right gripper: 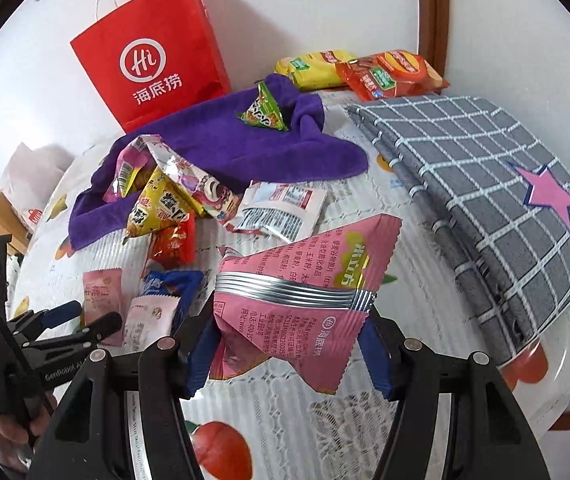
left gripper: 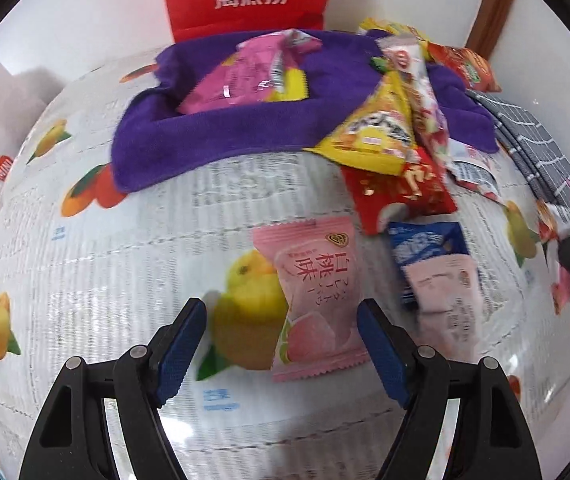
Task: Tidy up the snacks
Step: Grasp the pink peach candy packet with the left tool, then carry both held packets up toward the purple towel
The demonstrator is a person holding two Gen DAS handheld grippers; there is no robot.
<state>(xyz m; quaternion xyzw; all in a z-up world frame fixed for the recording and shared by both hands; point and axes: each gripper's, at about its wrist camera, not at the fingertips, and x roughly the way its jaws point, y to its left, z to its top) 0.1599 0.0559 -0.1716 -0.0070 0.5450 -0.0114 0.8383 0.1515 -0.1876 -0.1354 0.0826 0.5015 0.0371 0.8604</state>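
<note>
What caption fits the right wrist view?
Right gripper holds a pink snack packet above the fruit-print tablecloth.

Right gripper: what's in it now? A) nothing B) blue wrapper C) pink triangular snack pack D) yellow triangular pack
C: in the right wrist view the right gripper has its blue pads pressed on both sides of the pink triangular snack pack, lifted clear of the tablecloth.

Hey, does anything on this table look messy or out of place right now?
Yes. The purple towel lies rumpled, with a green packet on top and several packets heaped at its near edge. One white packet there appears torn open. The pink peach sweet lies apart from the heap.
</note>
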